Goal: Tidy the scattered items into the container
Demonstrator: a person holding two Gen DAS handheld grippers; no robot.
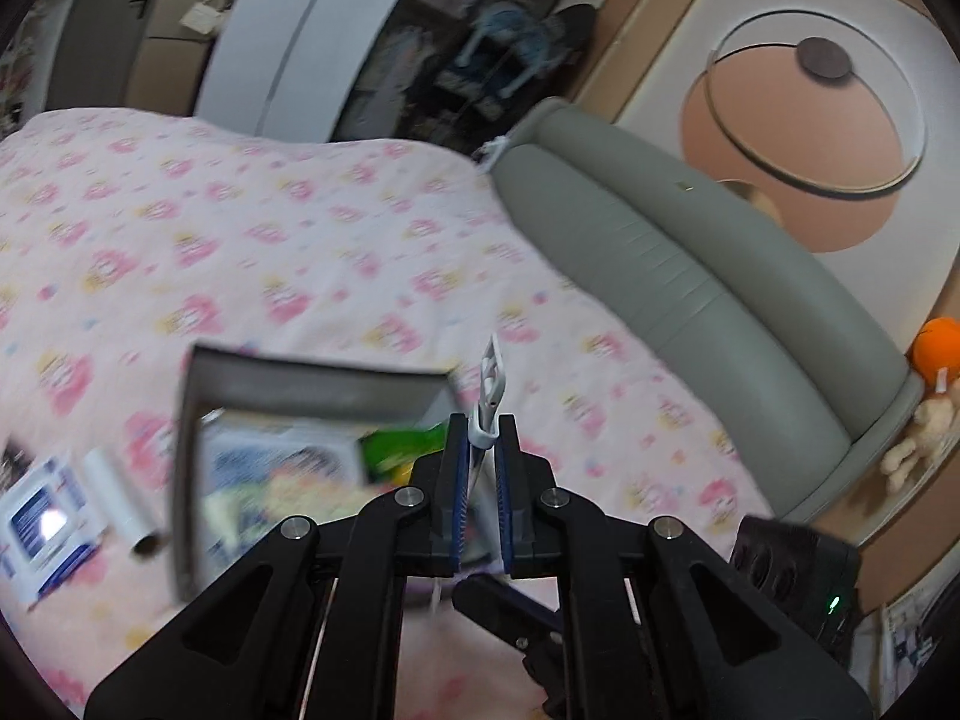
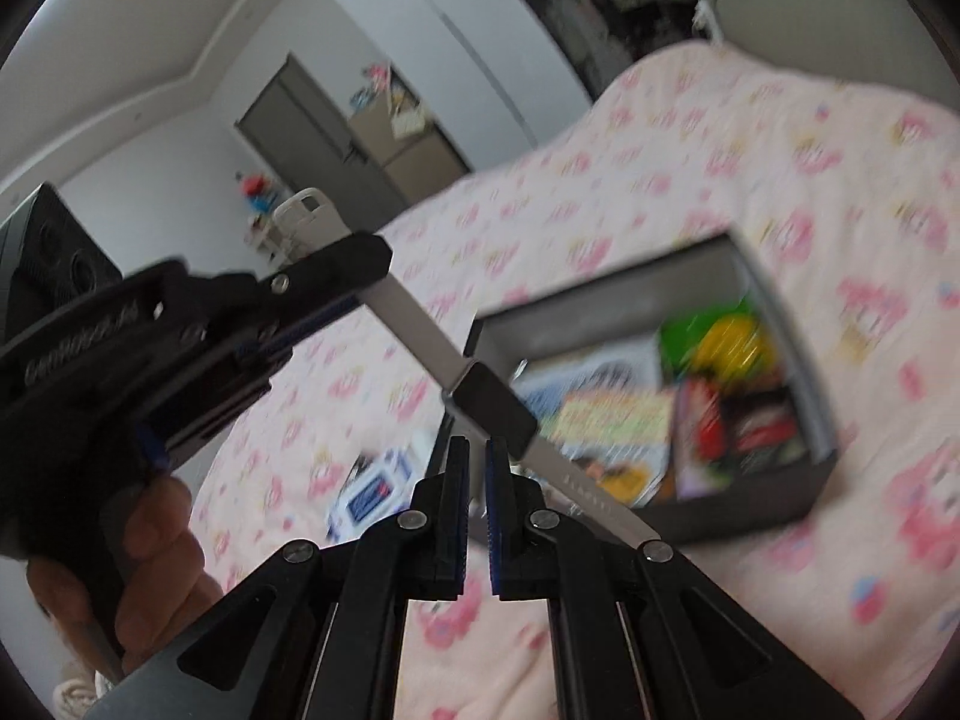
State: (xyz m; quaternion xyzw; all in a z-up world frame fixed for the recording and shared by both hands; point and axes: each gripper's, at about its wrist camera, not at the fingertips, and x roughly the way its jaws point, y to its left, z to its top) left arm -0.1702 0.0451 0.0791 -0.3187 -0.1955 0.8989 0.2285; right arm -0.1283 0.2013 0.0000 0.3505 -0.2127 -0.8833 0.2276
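1. The left hand-held gripper [image 1: 482, 444] is clamping a white watch strap [image 2: 414, 306] above the bed [image 1: 270, 240].
2. The right hand-held gripper [image 2: 477, 450] is sitting clenched, empty.
3. The grey container [image 2: 804, 360] is resting on the bed, holding packets.

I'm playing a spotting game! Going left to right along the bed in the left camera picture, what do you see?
Blue-and-white packet → white roll → grey box → white strap in the left gripper → grey headboard → orange toy.
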